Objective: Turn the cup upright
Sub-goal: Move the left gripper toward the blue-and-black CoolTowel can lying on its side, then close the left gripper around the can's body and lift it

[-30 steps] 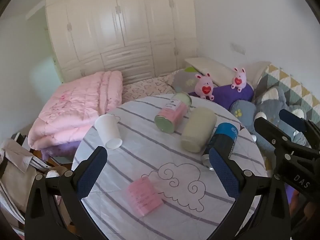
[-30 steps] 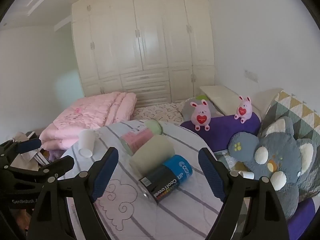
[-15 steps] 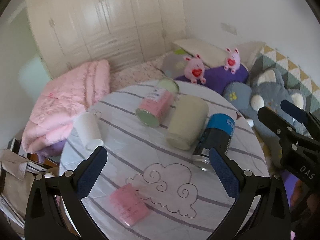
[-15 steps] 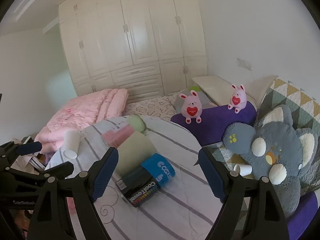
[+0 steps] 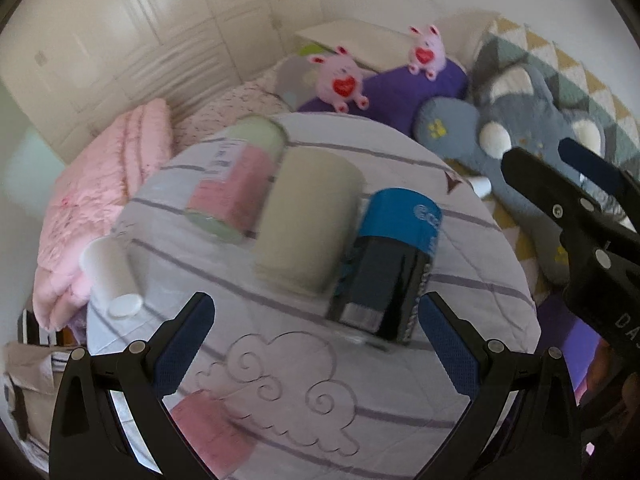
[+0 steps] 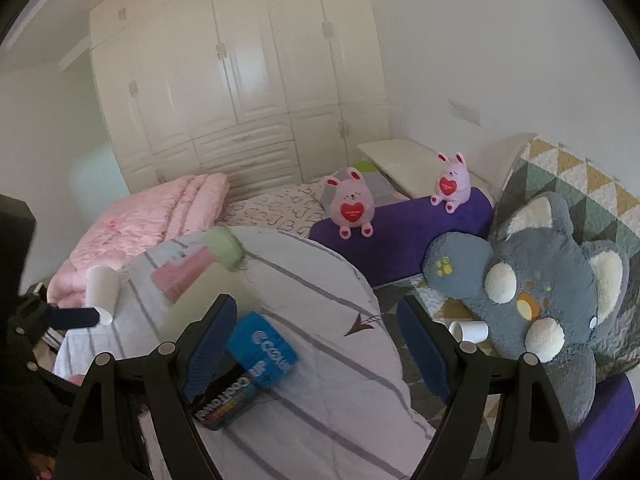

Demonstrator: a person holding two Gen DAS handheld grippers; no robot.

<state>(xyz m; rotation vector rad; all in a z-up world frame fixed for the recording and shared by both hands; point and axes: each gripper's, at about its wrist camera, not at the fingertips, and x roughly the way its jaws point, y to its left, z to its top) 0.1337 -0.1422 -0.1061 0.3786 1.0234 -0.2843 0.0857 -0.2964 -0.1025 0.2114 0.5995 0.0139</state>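
With both the left tongs [image 5: 314, 338] and right tongs [image 6: 316, 344] held wide and empty, the approach step is judged underway; the toppled cup [image 5: 308, 216] lying ahead of the left tongs must next be straddled.

Three containers [image 5: 308, 216] packed touching mid-table [image 5: 480, 280]

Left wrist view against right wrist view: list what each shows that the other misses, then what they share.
Only the left wrist view shows the pink cup lying near the table's front edge, the cloud outline on the cloth and the whole beige cup.

Only the right wrist view shows the full wardrobe.

Both show the white cup on its side, the blue-and-black can, the pink-labelled jar, the two pink plush toys, and open grippers, left and right, holding nothing.
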